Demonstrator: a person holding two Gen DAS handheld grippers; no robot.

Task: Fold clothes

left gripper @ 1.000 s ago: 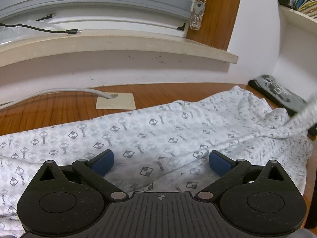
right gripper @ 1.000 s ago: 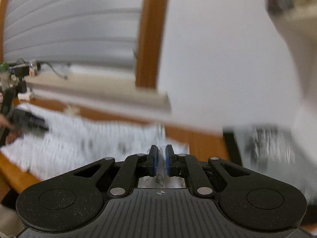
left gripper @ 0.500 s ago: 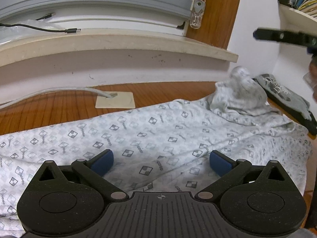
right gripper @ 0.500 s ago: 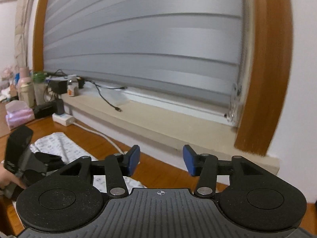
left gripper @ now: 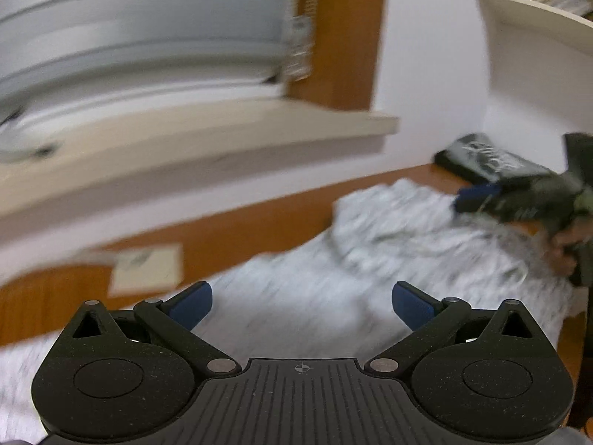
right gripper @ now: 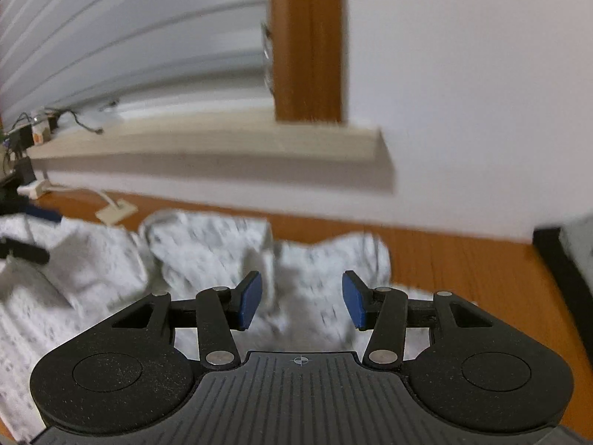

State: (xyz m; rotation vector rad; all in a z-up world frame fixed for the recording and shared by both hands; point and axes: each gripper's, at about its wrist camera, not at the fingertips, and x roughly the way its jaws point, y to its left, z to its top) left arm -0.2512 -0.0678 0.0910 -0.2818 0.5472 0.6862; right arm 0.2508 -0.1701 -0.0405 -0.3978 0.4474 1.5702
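The white garment with small grey checks (right gripper: 207, 252) is spread rumpled on the brown wooden counter (right gripper: 463, 259), one end bunched toward the wall; the left claw (left gripper: 302, 302) is held released over its middle, nothing gripped, and the right claw (right gripper: 302, 302) is also released, its jaws having just been opening, cloth seen beneath but not pinched. Risk judged: fast blurred motion could cause a missed edge or a double layer snagged, so the fold would go crooked; no containers are seen.
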